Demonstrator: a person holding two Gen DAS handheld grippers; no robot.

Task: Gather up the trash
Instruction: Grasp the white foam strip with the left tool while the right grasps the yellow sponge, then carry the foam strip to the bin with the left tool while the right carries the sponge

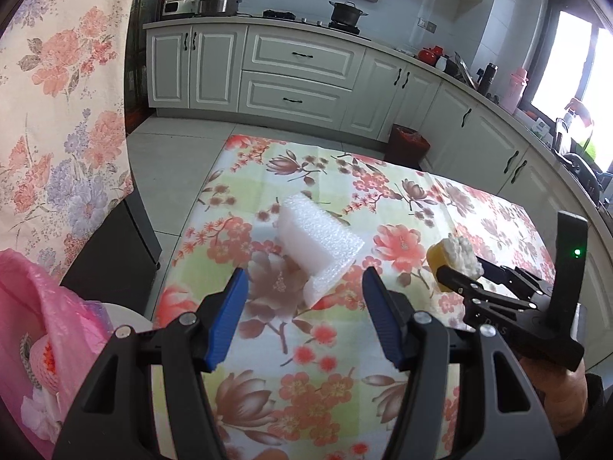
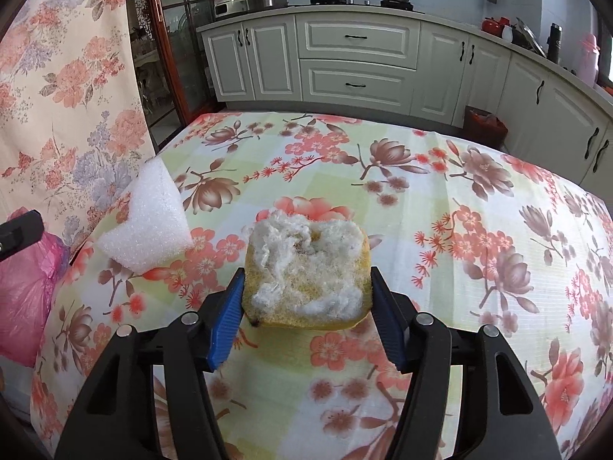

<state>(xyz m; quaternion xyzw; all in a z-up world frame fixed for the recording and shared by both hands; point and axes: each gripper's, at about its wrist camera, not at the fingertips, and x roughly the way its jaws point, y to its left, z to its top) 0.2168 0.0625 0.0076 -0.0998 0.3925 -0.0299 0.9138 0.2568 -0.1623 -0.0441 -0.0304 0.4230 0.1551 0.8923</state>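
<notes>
A white foam packing piece (image 1: 320, 243) lies on the floral tablecloth (image 1: 329, 391), just ahead of my left gripper (image 1: 304, 280), which is open and empty. It also shows in the right wrist view (image 2: 149, 226) at the table's left edge. My right gripper (image 2: 306, 287) is shut on a worn yellow sponge (image 2: 306, 272) with a frayed white top, held a little above the cloth. In the left wrist view the right gripper (image 1: 458, 268) and the sponge (image 1: 456, 255) are to the right of the foam. A pink plastic bag (image 1: 42, 329) hangs open at the table's left side.
The pink bag (image 2: 27, 299) holds some trash. A floral curtain (image 1: 61, 96) hangs at left. Kitchen cabinets (image 1: 299, 73) run behind the table. A dark bin with a red liner (image 1: 408, 143) stands on the floor beyond the far edge.
</notes>
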